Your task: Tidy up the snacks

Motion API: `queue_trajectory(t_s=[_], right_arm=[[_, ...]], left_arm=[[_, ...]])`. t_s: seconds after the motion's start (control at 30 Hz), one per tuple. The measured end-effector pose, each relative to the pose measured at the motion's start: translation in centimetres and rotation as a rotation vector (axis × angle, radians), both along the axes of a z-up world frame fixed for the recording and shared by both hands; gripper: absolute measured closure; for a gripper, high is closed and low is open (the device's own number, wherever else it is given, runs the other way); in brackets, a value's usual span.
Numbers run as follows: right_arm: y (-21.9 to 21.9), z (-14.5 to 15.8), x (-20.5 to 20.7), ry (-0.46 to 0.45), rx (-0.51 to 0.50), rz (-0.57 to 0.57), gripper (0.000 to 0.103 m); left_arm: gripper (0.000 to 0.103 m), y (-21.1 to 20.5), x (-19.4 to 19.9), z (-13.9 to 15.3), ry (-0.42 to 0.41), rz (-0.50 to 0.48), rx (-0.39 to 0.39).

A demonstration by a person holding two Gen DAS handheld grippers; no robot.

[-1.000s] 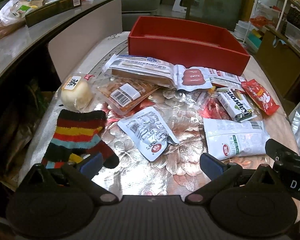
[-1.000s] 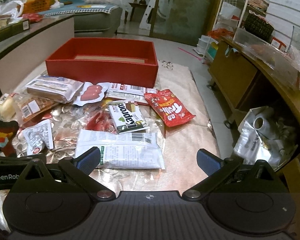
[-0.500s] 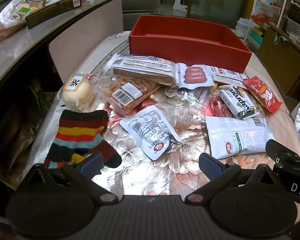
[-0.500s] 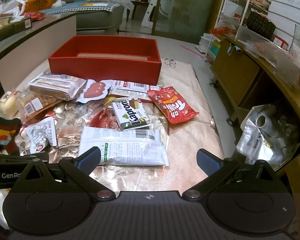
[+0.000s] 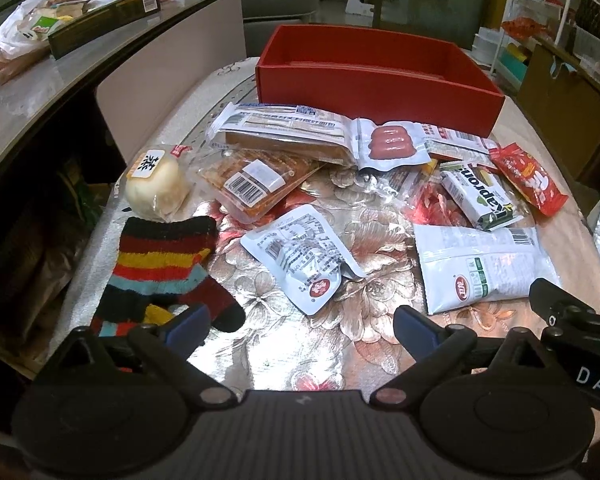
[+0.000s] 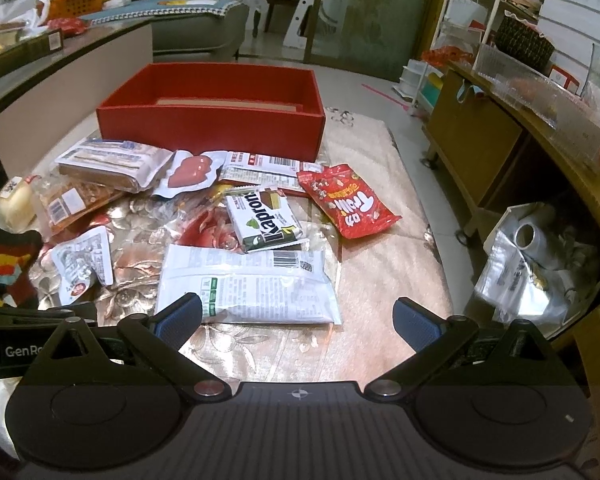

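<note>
A red open box (image 5: 380, 88) (image 6: 212, 128) stands at the table's far end, with no snacks visible inside. Snack packs lie scattered before it: a long wafer pack (image 5: 288, 132), a sausage pack (image 5: 392, 144), a Kaprom box (image 6: 264, 218), a red Trolli bag (image 6: 350, 200), a large white pouch (image 6: 248, 284) (image 5: 480, 268), a small white pouch (image 5: 300, 256) and a round bun (image 5: 156, 184). My left gripper (image 5: 300, 324) is open and empty just short of the small pouch. My right gripper (image 6: 298, 316) is open and empty at the large pouch's near edge.
A striped knitted glove (image 5: 164, 264) lies at the table's left edge. A curved counter (image 5: 40, 80) with bags runs along the left. A wooden cabinet (image 6: 500, 152) and a silver bag (image 6: 532, 264) on the floor are to the right.
Both grippers have moved slightly forward toward the snacks. Nothing on the table has moved.
</note>
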State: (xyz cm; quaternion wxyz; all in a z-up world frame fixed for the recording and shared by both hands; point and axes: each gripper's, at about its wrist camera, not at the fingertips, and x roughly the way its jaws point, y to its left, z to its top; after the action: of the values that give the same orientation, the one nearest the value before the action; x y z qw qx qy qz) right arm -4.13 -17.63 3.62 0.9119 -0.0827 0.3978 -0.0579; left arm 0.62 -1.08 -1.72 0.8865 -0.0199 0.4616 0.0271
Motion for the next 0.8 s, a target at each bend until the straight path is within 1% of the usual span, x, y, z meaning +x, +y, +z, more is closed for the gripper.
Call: queue_trajectory(t_s=[0.8], right_arm=[[0.01, -0.22, 0.00, 0.011, 0.005, 0.003, 0.001]], left_arm=[[0.011, -0.06, -0.03, -0.08, 0.006, -0.002, 0.007]])
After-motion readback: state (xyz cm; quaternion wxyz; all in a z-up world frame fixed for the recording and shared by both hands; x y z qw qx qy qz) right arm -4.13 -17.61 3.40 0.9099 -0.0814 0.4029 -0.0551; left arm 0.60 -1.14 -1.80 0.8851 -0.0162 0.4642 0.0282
